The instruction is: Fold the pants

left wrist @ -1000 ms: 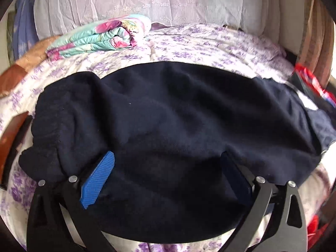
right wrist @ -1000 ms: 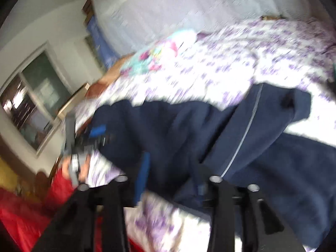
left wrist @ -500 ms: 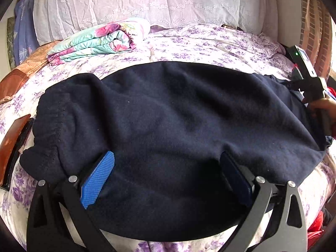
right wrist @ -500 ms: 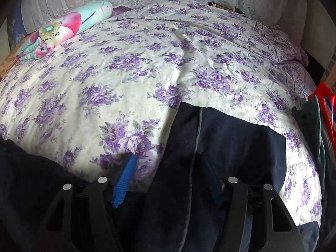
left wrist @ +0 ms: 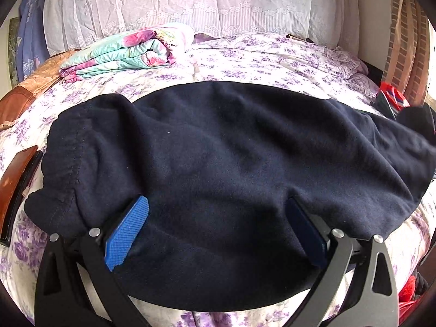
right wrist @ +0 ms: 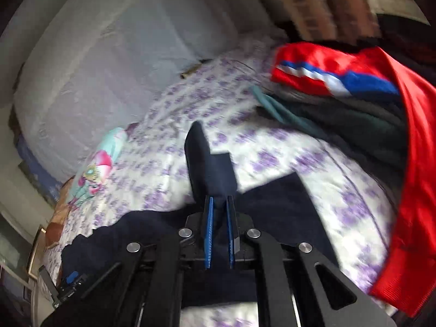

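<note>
Right tongs [right wrist: 219,218], open half a second ago, now pinch the pants [left wrist: 218,163] leg end; left tongs [left wrist: 215,218] stay wide at the waistband. Fold can begin.

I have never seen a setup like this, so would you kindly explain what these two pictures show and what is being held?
A person holds a two-finger gripper in each hand, each with a camera looking along its fingers. The left camera view shows the left gripper open, resting on dark navy pants spread over a floral bedspread, with a folded colourful blanket beyond. The blurred right camera view shows the right gripper shut on a pinched end of the pants, beside a red garment on a clothes pile.
</note>
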A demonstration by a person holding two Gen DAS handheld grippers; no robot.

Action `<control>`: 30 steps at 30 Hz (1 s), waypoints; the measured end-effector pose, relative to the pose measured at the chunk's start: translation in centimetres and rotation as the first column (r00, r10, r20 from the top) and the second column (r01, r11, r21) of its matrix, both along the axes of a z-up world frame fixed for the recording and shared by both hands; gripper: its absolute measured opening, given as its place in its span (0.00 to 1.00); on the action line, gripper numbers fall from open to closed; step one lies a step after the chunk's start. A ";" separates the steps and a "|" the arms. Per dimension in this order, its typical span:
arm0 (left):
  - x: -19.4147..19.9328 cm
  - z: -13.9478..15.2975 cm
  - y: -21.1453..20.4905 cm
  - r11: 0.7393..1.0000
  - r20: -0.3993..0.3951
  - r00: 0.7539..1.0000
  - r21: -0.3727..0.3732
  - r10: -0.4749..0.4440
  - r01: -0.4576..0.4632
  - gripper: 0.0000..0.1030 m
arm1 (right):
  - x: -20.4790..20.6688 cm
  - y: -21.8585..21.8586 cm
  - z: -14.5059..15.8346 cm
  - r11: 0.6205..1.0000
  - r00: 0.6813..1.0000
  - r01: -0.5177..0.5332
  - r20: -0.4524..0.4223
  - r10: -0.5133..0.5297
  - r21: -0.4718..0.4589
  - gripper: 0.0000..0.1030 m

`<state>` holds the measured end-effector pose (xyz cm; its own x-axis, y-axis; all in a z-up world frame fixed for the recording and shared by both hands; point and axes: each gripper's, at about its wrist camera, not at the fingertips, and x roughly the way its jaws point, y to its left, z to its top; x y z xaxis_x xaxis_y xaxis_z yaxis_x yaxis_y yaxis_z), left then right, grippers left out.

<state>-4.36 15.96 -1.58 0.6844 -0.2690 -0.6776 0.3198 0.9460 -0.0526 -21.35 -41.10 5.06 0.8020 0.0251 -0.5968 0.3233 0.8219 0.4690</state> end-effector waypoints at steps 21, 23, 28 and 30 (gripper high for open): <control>0.1 -0.3 -0.8 0.998 -0.003 1.000 0.055 0.027 -0.026 0.95 | 3.2 -3.9 -4.1 0.967 0.997 -0.037 0.070 0.020 0.252 0.06; 0.2 -0.3 -0.8 0.998 -0.005 1.000 0.052 0.028 -0.027 0.95 | 2.4 -3.7 -1.1 0.962 0.987 -0.075 0.156 0.034 0.262 0.06; 0.2 -0.2 -0.6 0.999 -0.008 1.000 0.033 0.025 -0.024 0.95 | -2.4 -3.6 -0.8 0.978 0.998 -0.027 0.067 0.013 0.205 0.06; 0.1 -0.2 -0.5 0.999 -0.008 1.000 0.030 0.024 -0.023 0.95 | -3.5 -4.1 -3.8 0.979 0.998 0.004 -0.060 0.008 0.202 0.08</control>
